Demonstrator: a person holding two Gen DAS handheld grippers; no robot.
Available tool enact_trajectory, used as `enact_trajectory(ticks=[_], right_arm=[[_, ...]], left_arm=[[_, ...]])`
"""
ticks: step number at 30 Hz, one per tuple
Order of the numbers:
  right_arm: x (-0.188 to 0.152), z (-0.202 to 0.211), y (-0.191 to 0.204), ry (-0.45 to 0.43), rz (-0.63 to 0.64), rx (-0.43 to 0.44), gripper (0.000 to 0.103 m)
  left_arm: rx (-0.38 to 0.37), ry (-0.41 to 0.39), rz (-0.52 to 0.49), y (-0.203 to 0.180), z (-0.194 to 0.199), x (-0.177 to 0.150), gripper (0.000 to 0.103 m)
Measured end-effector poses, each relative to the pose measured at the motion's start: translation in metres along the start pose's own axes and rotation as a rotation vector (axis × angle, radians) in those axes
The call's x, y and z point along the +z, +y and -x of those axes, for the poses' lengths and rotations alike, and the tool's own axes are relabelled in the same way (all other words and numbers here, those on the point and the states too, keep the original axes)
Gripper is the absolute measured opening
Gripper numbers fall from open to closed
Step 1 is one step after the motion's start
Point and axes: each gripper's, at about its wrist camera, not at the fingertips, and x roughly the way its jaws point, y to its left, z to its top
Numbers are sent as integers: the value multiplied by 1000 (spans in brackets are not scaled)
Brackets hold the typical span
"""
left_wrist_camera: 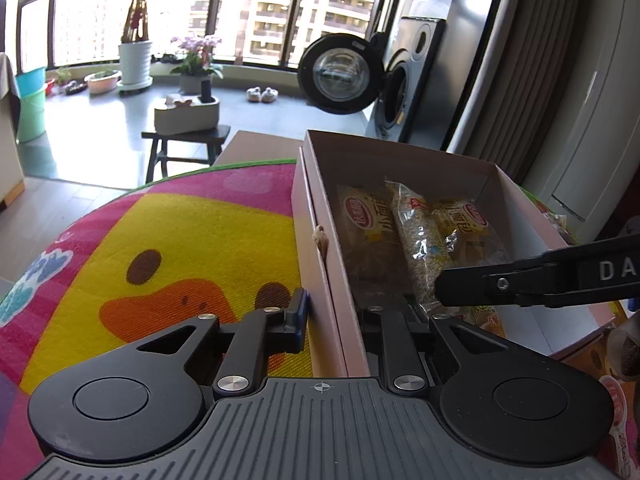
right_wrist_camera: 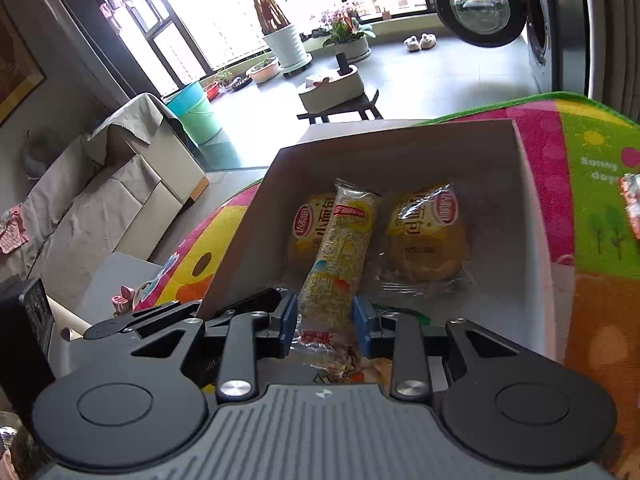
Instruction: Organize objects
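Long rice-cracker snack bar (right_wrist_camera: pixel 340 264), clear wrapper with a red label band, lies lengthwise inside the open cardboard box (right_wrist_camera: pixel 532 216). Its near end sits between the blue pads of the right gripper (right_wrist_camera: pixel 326 326); the fingers (right_wrist_camera: pixel 289 326) close in on both sides of the wrapper, pinching it. Bar points straight ahead of the fingers, far end resting over the other packets.

Right gripper pose: reaching over the near box wall, pitched down into the box. In the left wrist view it enters from the right as a black arm lettered "DA", its tip over the bar (left_wrist_camera: pixel 420 256).

Left gripper (left_wrist_camera: pixel 332 312): straddles the left wall of the box (left_wrist_camera: pixel 320 208). One finger (left_wrist_camera: pixel 298 312) with a blue pad is outside the wall, touching it or just beside it; the other is inside the box. The wall is between them; whether they clamp it, cannot tell.

Box contents: two yellow small-bread packets with red oval logos, one (right_wrist_camera: pixel 310 228) left of the bar, one (right_wrist_camera: pixel 428 236) right of it, both ahead of the right fingers. More wrappers lie beneath the right fingers, unclear.

Box rests on a play mat (left_wrist_camera: pixel 172 248) with a yellow duck print.

Left view only: a small cord loop (left_wrist_camera: pixel 320 236) on the outer box wall. Right view only: green mat panel right of the box, a red-and-white packet (right_wrist_camera: pixel 632 208) at the frame edge, a covered sofa (right_wrist_camera: pixel 120 184) far left.

Ahead of both: dark stool (left_wrist_camera: pixel 186 140), washing machine with open door (left_wrist_camera: pixel 340 76).
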Motion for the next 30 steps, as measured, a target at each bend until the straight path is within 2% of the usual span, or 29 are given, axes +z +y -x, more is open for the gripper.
enact_trajectory(ticks=[3,5,7,10,15,19,21,22,23,27,30], right_arm=[[-17,40,0,-83,64,-52,40],[-34,72,-3,-142,105,-104,57],[-56,99,-8,-185,153,-199,68],[-89,115,-20,-162,176,-329,83],[-125,108,-49,-73,112,-413,84],[-136,91,-49,-41,106,-383,83],[-139,84,-42,-39,133,-393,80],[-139,84,-39,-42,147,-392,74],[-139,85,-37,-42,153,-384,60],[-130,88,-23,-8,155,-291,61],[-114,102,-1,-57,180,-204,61]], left_arm=[[0,0,-1,0,0,0,20],[1,1,-1,0,0,0,20],[4,0,-3,-1,0,0,20],[7,-2,-6,-1,1,0,20],[19,-5,-23,-4,2,1,19],[28,0,-42,-5,1,0,18],[30,-1,-46,-6,1,0,18],[30,0,-45,-6,1,0,18],[31,1,-45,-7,1,0,18],[38,-2,-52,-8,1,0,18],[38,-3,-53,-7,0,0,18]])
